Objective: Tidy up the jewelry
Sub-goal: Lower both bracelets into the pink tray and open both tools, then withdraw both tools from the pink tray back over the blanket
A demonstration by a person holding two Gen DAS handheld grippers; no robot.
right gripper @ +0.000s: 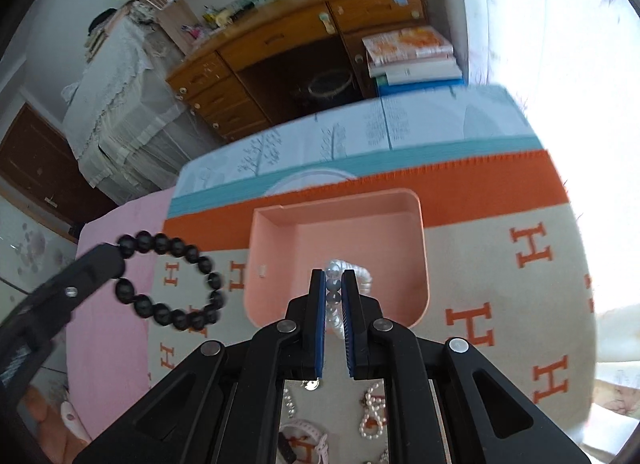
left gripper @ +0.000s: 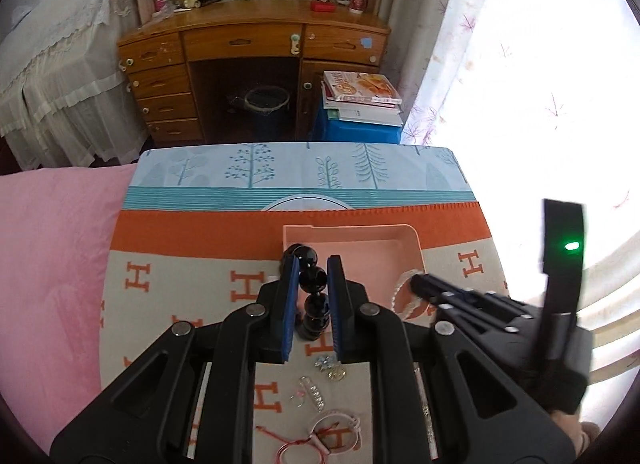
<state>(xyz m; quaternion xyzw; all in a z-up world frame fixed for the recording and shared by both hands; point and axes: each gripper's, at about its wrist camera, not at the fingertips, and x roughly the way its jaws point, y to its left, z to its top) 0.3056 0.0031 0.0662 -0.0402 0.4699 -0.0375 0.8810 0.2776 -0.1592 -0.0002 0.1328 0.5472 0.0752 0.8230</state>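
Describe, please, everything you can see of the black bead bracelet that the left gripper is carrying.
The black bead bracelet is a closed loop of large, round, glossy beads, dark and glass-like in look, apparently strung on a hidden cord. It hangs in the air, pinched between the blue-padded fingers of the left gripper, which touch only a few beads on one side. The rest of the loop dangles free above the H-patterned blanket, just left of the pink tray, touching neither.
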